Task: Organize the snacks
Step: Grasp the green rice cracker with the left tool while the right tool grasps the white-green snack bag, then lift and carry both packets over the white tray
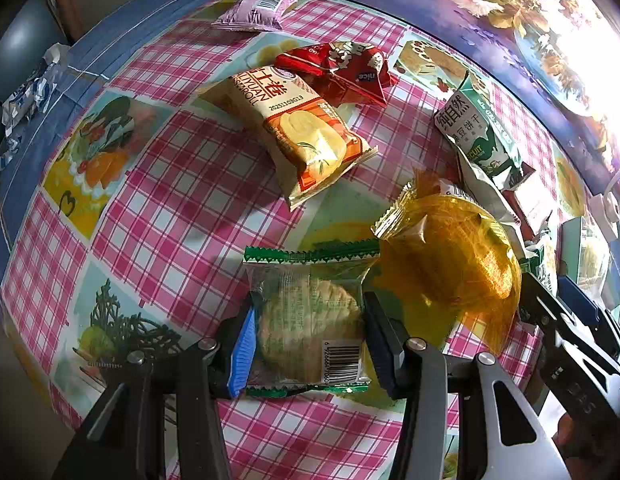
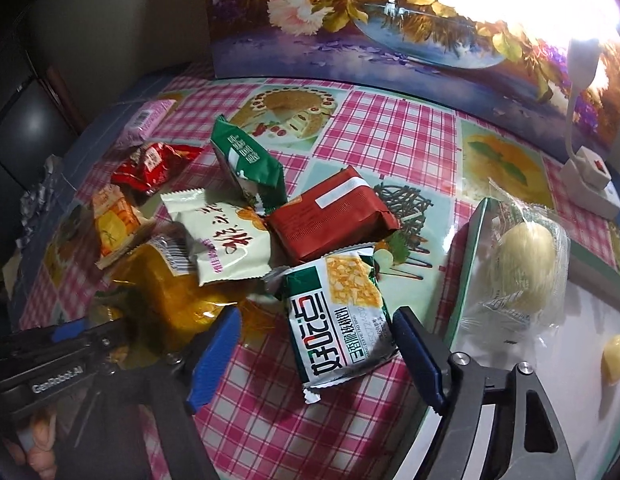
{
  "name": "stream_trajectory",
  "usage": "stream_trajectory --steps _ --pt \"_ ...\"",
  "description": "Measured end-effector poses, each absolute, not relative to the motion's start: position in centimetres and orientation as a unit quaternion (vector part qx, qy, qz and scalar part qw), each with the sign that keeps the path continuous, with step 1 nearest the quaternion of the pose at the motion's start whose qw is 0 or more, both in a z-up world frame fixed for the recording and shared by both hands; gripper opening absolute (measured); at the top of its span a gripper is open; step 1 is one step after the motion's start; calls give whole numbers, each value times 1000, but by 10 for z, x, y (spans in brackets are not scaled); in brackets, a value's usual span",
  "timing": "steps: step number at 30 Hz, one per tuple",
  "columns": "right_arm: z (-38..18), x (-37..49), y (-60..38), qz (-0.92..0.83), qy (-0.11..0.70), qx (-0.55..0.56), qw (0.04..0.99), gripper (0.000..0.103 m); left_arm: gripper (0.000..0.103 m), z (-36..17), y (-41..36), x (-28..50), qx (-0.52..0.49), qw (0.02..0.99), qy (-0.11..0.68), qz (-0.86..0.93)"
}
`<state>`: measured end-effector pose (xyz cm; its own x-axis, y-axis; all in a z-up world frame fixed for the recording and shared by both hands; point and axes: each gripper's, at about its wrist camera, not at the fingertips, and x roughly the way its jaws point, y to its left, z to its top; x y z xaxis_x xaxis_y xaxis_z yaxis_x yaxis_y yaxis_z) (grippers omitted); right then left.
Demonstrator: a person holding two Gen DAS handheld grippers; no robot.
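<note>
My left gripper (image 1: pixel 310 344) is shut on a clear green-edged biscuit packet (image 1: pixel 306 312), its pads pressing the packet's two sides just above the checked tablecloth (image 1: pixel 182 208). An orange see-through packet (image 1: pixel 450 264) lies right beside it. In the right wrist view my right gripper (image 2: pixel 316 316) stands open astride a green-and-white almond crisp packet (image 2: pixel 342 320). The right finger is near the packet's edge and the left finger stands clear of it. The packet rests on the cloth at the near end of a pile of snacks.
The pile holds a red-brown packet (image 2: pixel 330 216), a white packet (image 2: pixel 222 244), a green one (image 2: pixel 250 164), a red one (image 2: pixel 154 166) and an egg-roll packet (image 1: pixel 294 128). A green-rimmed tray (image 2: pixel 468 256) at the right holds a wrapped pale pastry (image 2: pixel 522 264). A power strip (image 2: pixel 590 184) and a floral board (image 2: pixel 390 20) stand behind.
</note>
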<state>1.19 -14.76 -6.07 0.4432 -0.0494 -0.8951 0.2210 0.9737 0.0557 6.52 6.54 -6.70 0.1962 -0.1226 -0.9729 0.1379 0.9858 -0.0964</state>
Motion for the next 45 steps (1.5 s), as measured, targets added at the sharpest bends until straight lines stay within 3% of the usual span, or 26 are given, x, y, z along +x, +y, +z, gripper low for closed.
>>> stream_trajectory --steps 4,8,19,34,45 --pt "-67 15 -148 -103 532 62 838 61 52 -69 59 64 8 774 627 -82" --pt "-78 17 -151 -112 540 69 831 57 52 -70 54 65 15 776 626 -82" --pt "-78 15 -145 -137 534 61 832 54 51 -70 42 68 21 782 618 -79" --pt "-12 -14 -144 -166 469 126 858 54 51 -16 38 59 31 827 554 -85" --pt "6 -47 -179 -234 473 195 827 54 51 27 -21 37 64 842 518 -140"
